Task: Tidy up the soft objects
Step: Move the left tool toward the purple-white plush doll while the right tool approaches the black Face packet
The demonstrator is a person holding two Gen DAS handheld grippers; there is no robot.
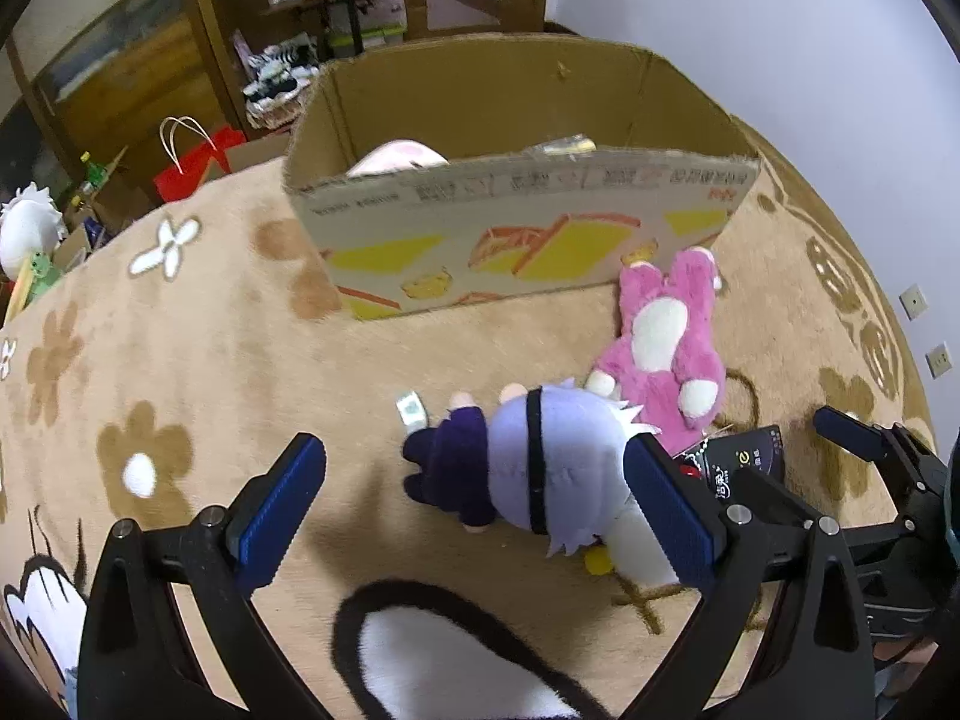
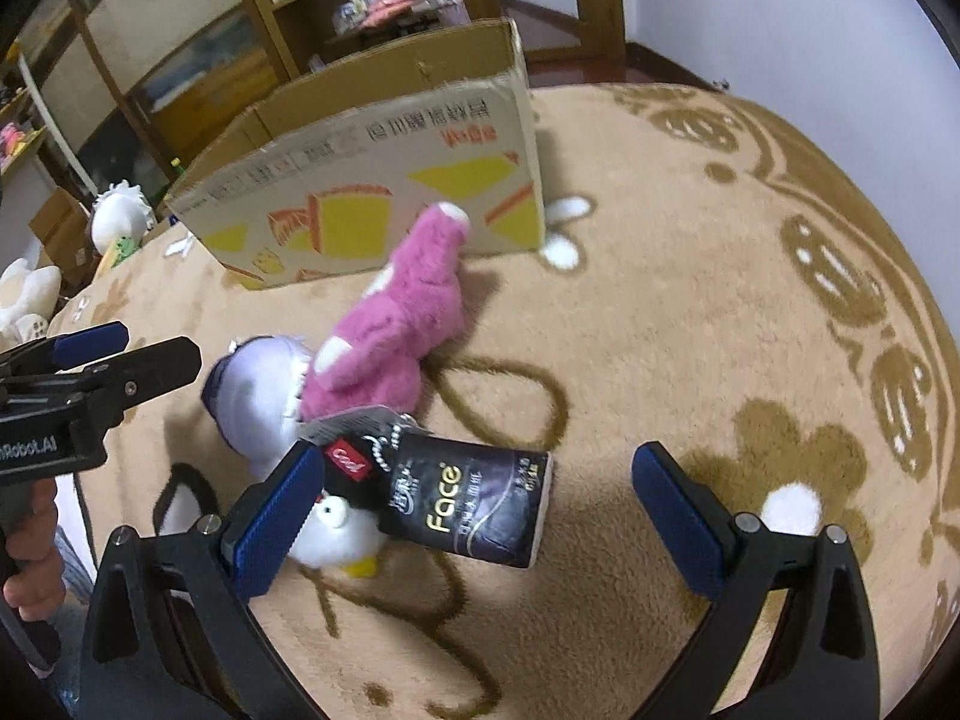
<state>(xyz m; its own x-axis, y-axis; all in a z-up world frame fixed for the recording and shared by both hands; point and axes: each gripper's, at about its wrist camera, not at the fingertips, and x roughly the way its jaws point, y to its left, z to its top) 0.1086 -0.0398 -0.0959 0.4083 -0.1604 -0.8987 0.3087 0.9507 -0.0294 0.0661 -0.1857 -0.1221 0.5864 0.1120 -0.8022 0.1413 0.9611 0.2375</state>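
A lilac plush doll (image 1: 540, 468) with a black eye band and dark purple clothes lies on the carpet between the jaws of my open left gripper (image 1: 474, 492). It also shows in the right wrist view (image 2: 258, 390). A pink plush (image 1: 666, 348) lies beside it, in front of an open cardboard box (image 1: 516, 222). A pale pink soft toy (image 1: 399, 157) sits inside the box. My right gripper (image 2: 474, 504) is open around a black "Face" tissue pack (image 2: 474, 504). A small white plush (image 2: 330, 531) touches its left finger.
The beige flower-pattern carpet (image 1: 198, 360) covers the floor. The box (image 2: 372, 180) stands at the back. Wooden shelves (image 1: 288, 30) with clutter, a red paper bag (image 1: 192, 165) and white plush toys (image 2: 120, 216) lie beyond the carpet's left edge. A white wall is at right.
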